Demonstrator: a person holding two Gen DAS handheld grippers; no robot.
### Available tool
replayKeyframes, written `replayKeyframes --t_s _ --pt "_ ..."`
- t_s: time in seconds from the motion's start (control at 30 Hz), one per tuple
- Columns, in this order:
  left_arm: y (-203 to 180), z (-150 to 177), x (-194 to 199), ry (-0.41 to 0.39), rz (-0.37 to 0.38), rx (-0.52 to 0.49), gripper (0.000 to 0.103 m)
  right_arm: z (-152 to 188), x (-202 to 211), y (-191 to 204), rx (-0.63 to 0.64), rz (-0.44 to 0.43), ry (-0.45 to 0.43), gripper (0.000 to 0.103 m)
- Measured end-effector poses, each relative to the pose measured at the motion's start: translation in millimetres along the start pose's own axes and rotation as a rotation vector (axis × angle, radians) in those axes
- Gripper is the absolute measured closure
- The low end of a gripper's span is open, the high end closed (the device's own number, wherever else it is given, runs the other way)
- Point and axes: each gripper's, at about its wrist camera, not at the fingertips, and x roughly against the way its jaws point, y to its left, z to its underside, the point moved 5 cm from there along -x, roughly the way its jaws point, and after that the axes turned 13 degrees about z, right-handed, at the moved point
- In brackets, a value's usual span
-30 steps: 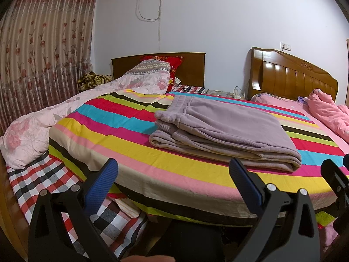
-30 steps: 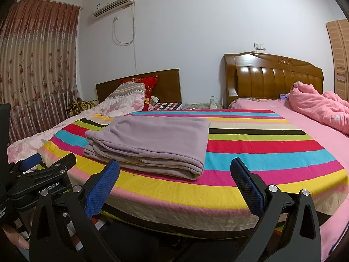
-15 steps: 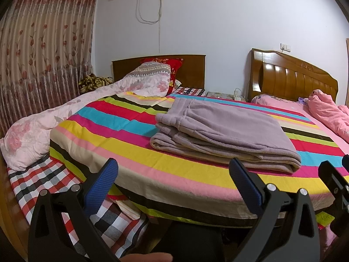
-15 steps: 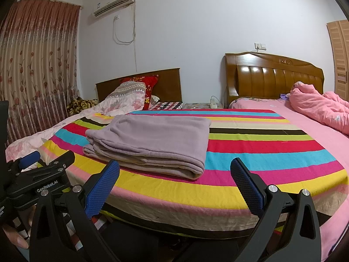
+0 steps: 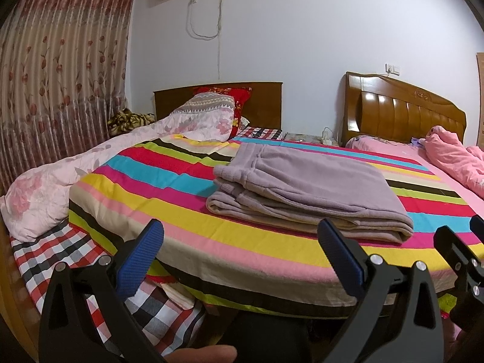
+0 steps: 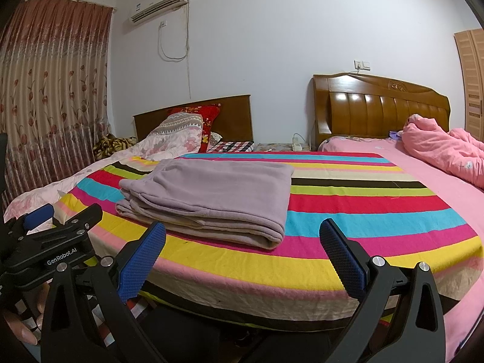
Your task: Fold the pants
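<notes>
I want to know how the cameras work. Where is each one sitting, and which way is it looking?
Left wrist view: sits on the left gripper, off the bed's near left corner, facing the folded purple pants; its open blue-padded fingers and a fingertip show.
Right wrist view: sits on the right gripper, facing across the striped blanket; its open fingers show, and the left gripper at left.
Both share the pants, striped blanket, wooden headboard and curtain.

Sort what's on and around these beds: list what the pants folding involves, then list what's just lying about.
Job:
purple pants, folded on the striped blanket
left gripper, open
right gripper, open

Lying about:
floral quilt
red pillow
pink comforter
power strip
</notes>
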Motion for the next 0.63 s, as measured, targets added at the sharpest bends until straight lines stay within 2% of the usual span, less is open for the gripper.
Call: replayKeyframes --t_s 0.4,0.63 --pt "-5.0 -1.9 1.1 -0.006 0.035 0.0 0.002 -0.1 -0.1 0.0 -0.001 -0.001 0.002 0.005" --pt "-7.9 -2.3 1.8 -0.007 0.028 -0.004 0.001 -0.5 0.1 -0.4 0.0 -0.001 0.001 0.005"
